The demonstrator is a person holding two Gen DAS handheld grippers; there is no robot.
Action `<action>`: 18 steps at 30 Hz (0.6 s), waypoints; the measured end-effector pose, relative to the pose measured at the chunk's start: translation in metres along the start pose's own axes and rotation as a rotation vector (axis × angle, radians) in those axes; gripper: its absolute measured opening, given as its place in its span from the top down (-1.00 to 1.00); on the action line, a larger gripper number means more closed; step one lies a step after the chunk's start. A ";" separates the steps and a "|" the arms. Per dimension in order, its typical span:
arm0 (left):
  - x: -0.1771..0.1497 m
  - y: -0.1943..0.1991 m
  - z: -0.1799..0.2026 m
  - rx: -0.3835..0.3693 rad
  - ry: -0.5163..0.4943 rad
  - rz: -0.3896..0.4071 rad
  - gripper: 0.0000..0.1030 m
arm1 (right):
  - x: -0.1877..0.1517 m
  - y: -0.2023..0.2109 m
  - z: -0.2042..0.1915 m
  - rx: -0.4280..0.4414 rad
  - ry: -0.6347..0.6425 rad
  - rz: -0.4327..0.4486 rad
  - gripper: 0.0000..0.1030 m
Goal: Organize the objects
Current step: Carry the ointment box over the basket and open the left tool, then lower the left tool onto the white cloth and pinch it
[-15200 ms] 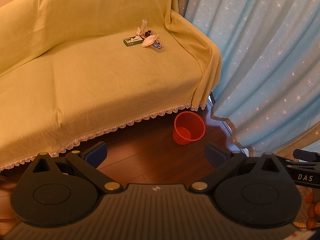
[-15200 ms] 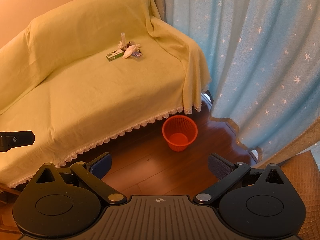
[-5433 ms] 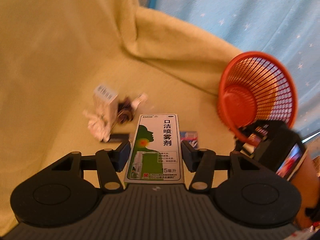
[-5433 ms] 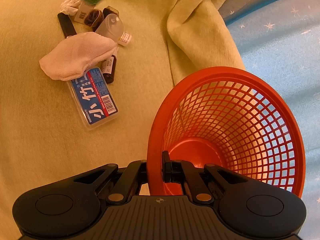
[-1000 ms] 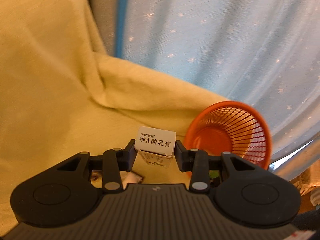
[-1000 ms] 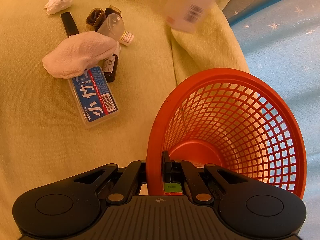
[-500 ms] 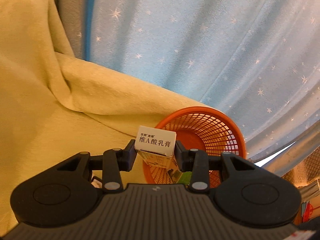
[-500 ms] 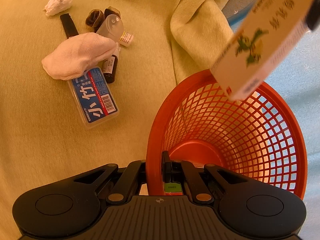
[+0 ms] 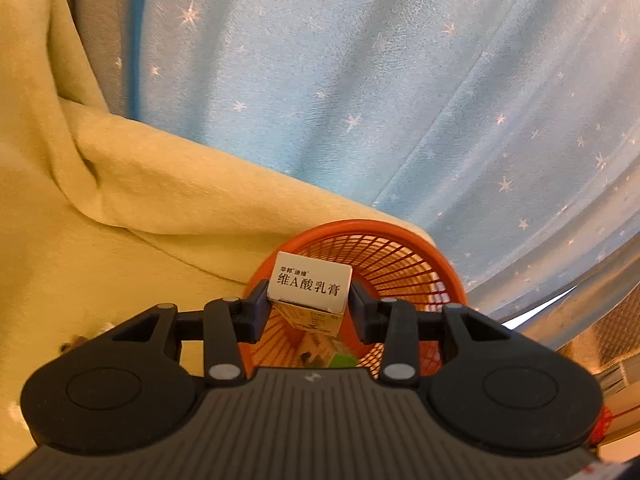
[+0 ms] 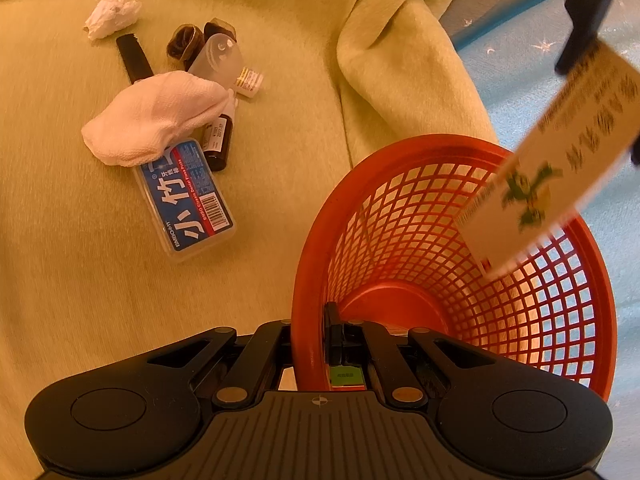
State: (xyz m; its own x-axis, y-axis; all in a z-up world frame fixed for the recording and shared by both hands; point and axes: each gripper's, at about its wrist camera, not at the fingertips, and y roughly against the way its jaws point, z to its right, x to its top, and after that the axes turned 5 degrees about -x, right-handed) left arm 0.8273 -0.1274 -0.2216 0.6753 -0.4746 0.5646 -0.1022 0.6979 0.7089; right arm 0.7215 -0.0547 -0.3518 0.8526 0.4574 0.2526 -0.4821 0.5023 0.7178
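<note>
My left gripper is shut on a small white ointment box, held right over the mouth of the orange mesh basket. In the right wrist view that box hangs tilted above the basket's far rim. My right gripper is shut on the basket's near rim, holding the basket tipped above the sofa seat. A green box shows low inside the basket.
On the yellow-covered sofa lie a white cloth, a blue plastic case, a dark bottle, a clear bottle, a black stick and a crumpled tissue. A blue starred curtain hangs behind.
My left gripper has carried the ointment box rightward from above the seat to over the basket's mouth. The right gripper and basket have stayed still.
</note>
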 end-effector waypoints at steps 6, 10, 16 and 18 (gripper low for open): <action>0.002 0.006 -0.001 0.007 0.001 0.027 0.10 | -0.001 0.000 0.000 0.005 0.002 0.001 1.00; -0.001 0.018 -0.011 0.045 0.003 0.030 0.10 | -0.001 -0.001 0.001 0.006 0.000 0.000 1.00; -0.012 0.035 -0.033 0.119 0.008 0.027 0.10 | -0.001 -0.002 0.002 0.006 0.001 0.000 1.00; -0.016 0.041 -0.041 0.147 0.000 0.016 0.10 | -0.001 -0.002 0.001 0.006 0.002 0.000 1.00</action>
State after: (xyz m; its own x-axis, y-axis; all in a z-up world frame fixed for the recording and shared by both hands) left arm 0.8422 -0.0695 -0.2185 0.6730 -0.4636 0.5763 -0.2189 0.6194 0.7539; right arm 0.7222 -0.0571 -0.3525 0.8521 0.4588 0.2518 -0.4812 0.4978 0.7215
